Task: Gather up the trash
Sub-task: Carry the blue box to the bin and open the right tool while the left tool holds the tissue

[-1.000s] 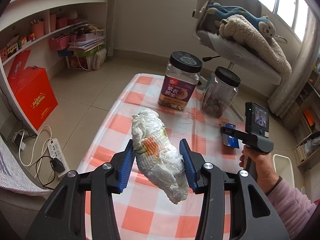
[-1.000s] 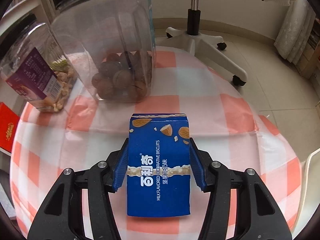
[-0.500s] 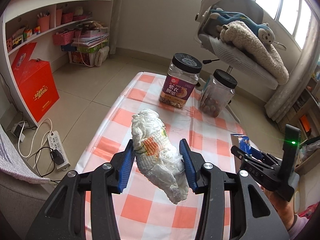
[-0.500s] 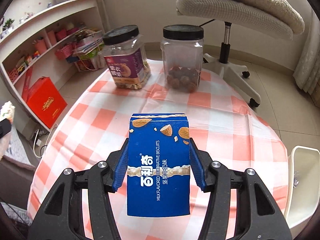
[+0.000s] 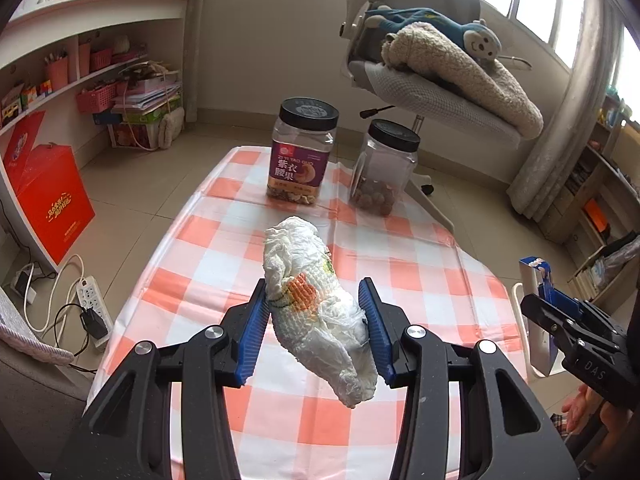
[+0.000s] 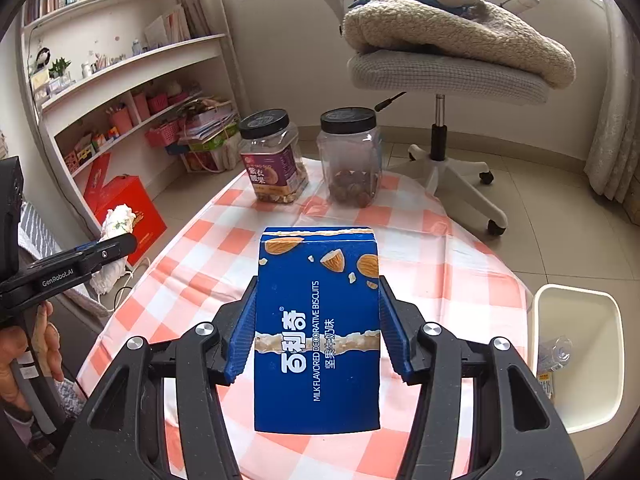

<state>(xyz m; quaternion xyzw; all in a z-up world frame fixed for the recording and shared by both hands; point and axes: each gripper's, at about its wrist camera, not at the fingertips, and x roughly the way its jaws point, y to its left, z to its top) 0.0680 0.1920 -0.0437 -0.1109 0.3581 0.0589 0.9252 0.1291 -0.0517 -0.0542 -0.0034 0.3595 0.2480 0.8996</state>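
Held up over the orange-and-white checked tablecloth (image 5: pixel 416 256): a crumpled white paper wad (image 5: pixel 316 304) squeezed in the left gripper (image 5: pixel 316 320), a flat blue biscuit box (image 6: pixel 318 332) clamped in the right gripper (image 6: pixel 316 332), white plastic bin (image 6: pixel 580 308) at three o'clock.
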